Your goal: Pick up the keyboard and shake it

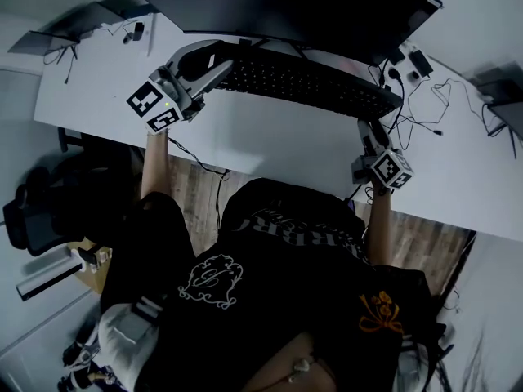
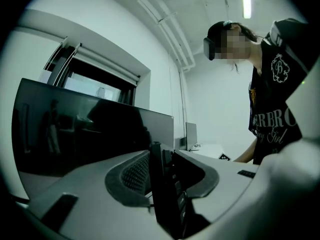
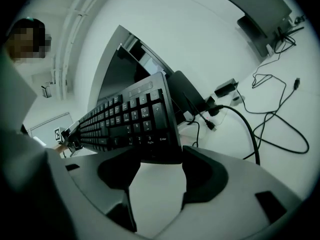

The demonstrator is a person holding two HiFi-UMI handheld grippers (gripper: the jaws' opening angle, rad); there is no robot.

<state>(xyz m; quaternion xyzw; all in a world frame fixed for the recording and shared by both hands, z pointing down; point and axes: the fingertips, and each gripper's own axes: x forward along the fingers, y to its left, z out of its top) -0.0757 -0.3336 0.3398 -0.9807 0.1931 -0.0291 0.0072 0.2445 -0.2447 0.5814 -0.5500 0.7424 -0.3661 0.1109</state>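
Keyboard (image 2: 162, 184) stands edge-on between the jaws of the left gripper (image 1: 217, 62), which are clamped on its end. The jaws of the right gripper (image 3: 157, 176) are wide apart, with the other end at their tips, seemingly unpinched. It spans the head view's upper centre, before the monitor (image 1: 294, 6). Judging by this, the lift is only begun; second grip and shaking remain. Loose cables (image 1: 425, 104) crowd the counter (image 1: 270, 137) at right.
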